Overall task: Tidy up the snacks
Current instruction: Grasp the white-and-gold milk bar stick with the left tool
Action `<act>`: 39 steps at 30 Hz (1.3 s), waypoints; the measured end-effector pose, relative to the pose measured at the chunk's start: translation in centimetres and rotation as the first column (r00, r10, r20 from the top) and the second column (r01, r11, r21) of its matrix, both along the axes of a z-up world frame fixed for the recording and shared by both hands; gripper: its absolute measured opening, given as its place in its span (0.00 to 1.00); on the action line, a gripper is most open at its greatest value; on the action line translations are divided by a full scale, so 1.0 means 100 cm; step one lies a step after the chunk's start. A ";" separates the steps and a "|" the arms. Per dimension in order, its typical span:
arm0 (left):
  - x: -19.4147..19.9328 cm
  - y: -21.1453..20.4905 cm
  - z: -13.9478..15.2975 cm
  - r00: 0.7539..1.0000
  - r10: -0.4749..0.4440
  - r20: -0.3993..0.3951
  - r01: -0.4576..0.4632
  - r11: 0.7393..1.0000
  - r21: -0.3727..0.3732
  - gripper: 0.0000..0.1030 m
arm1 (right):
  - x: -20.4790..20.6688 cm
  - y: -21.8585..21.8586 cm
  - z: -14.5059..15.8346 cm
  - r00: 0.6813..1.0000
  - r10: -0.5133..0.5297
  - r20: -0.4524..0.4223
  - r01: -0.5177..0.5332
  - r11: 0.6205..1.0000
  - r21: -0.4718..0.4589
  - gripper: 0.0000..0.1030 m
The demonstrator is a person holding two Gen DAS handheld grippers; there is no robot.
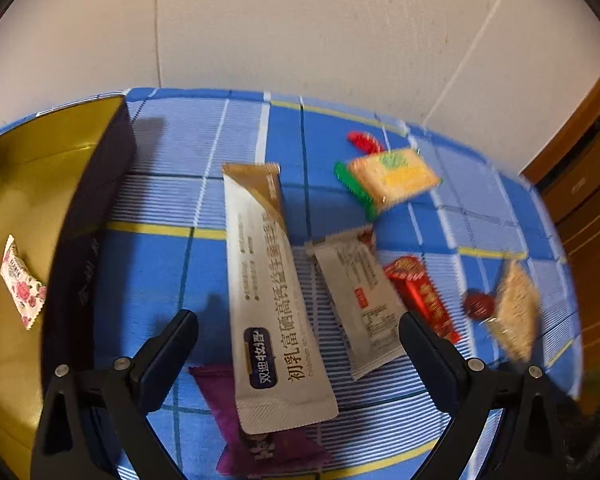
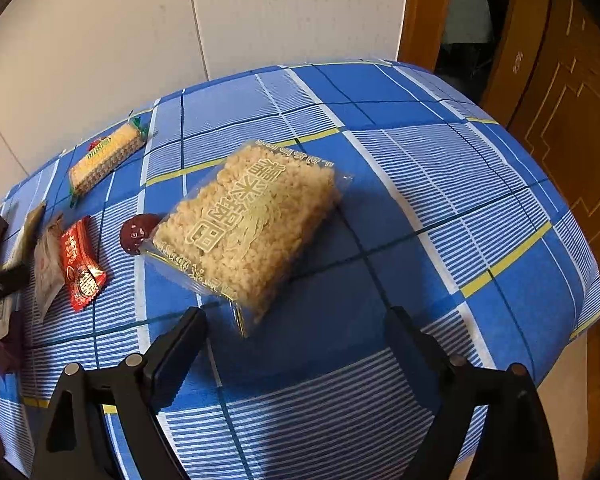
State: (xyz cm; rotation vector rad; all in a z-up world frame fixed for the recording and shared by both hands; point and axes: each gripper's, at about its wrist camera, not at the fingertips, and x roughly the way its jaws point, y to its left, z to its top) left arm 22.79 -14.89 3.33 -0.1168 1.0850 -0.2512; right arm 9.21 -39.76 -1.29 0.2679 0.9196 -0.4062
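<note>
Barely begun, I'd say: the gold-lined box at nine o'clock holds a single floral candy, while everything else lies on the checked cloth. The left gripper hovers with fingers spread wide, empty, over the long sachet; a purple packet lies under that. The right gripper, likewise apart and empty, faces the rice cracker pack at twelve o'clock.
</note>
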 end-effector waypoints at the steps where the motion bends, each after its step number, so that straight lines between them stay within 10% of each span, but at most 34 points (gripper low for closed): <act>1: 0.001 0.001 0.002 1.000 0.000 0.000 0.000 1.000 -0.005 0.98 | -0.001 -0.001 0.000 1.000 -0.004 0.006 0.004 1.000 0.010 0.89; 14: 0.023 0.003 -0.020 0.998 0.049 -0.033 -0.047 0.996 0.071 0.94 | -0.010 -0.018 0.004 0.997 -0.014 0.074 0.004 0.992 0.124 0.89; 17: 0.027 -0.001 -0.018 1.000 0.013 -0.001 -0.013 0.992 0.123 0.81 | -0.009 -0.020 0.005 0.996 -0.010 0.093 -0.004 0.989 0.147 0.89; 21: 0.028 -0.006 -0.014 0.999 -0.037 -0.017 0.039 0.992 0.122 0.39 | -0.003 -0.016 0.005 0.996 0.004 0.091 -0.016 0.992 0.127 0.89; 32: -0.004 0.021 0.006 0.996 -0.061 0.068 0.054 0.993 0.109 0.32 | 0.038 -0.027 0.012 0.978 -0.108 0.179 0.057 0.962 0.267 0.91; 39: -0.017 0.027 0.012 0.988 -0.110 0.107 0.099 0.990 0.103 0.31 | 0.070 0.005 0.009 0.995 -0.073 0.068 0.072 0.997 0.013 0.88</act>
